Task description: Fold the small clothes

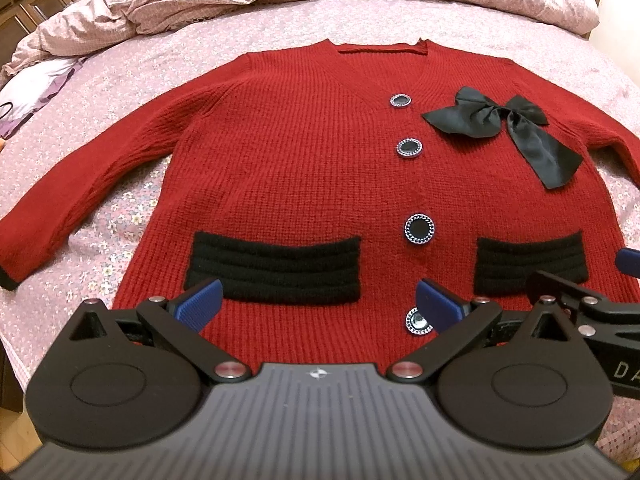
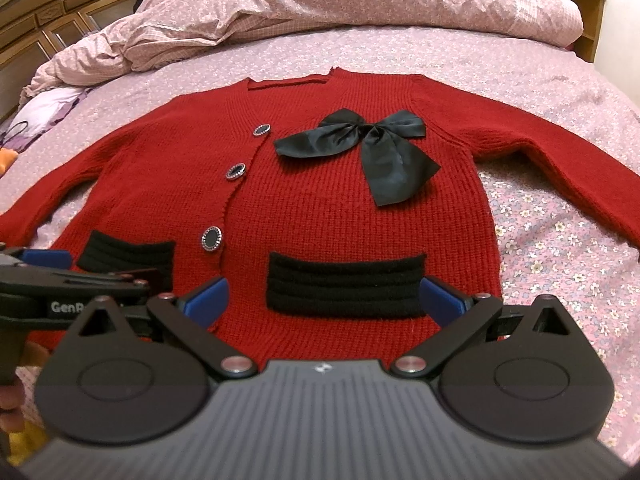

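Both tongs, left (image 1: 318, 304) and right (image 2: 324, 300), hover released over the soft, floppy red cardigan (image 1: 304, 168); pinching its hem corners looks safest.

We see our left gripper (image 1: 318, 304) at the bottom of the frame: black linkage arms, silver rivets, blue ribbed fingertips (image 1: 199, 305) and a grey ridged body. Our right gripper (image 2: 324, 300) looks identical, and white "GenR" lettering shows at its view's lower left.
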